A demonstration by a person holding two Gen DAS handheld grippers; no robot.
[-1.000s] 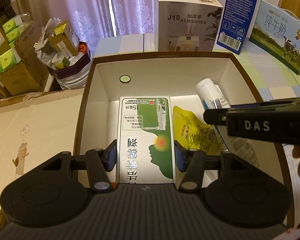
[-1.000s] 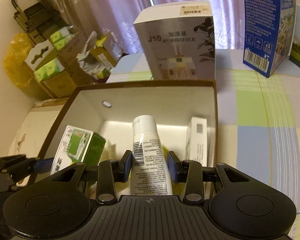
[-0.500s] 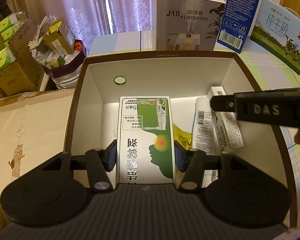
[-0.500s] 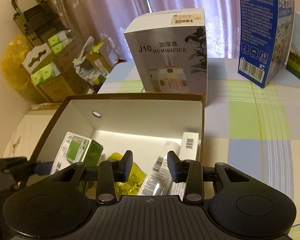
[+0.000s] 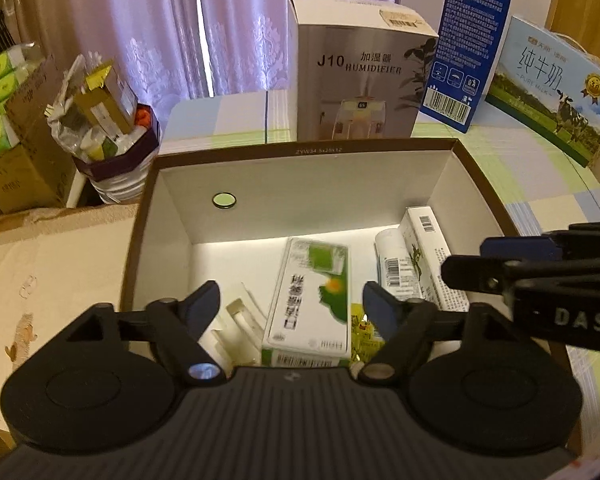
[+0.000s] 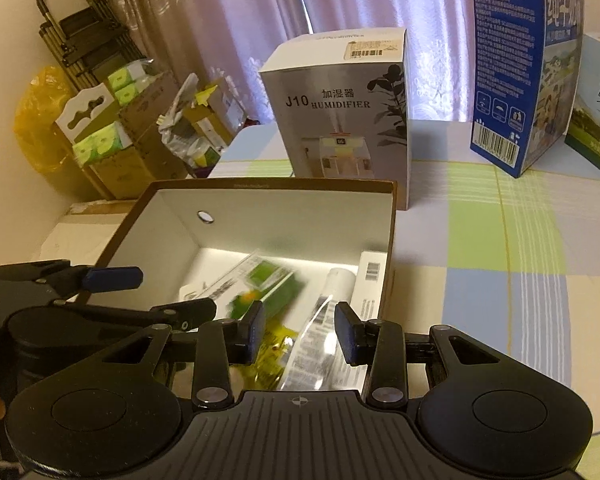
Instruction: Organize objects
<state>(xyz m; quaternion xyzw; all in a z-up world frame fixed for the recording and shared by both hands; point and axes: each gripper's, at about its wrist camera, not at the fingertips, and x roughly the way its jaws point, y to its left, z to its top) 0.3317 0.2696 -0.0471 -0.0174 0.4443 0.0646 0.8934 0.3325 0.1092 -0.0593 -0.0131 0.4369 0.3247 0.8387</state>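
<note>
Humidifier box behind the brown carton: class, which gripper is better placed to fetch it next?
Probably the right gripper: it holds nothing and the humidifier box stands ahead. The left gripper, jaws opening, hangs over the green-and-white box.

Both views are dim and carry a warm yellow-pink cast. Daylight enters through the curtains (image 5: 160,32) at the top of each frame, brightest at the vertical gap between them. A pale band of light lies across the floor of the open box (image 5: 300,176) below its far wall; the near floor is in shadow. The green-and-white carton (image 6: 256,292) is smeared by motion blur in the right wrist view. Fisheye distortion bends straight edges toward the frame borders, and the corners are vignetted black.
</note>
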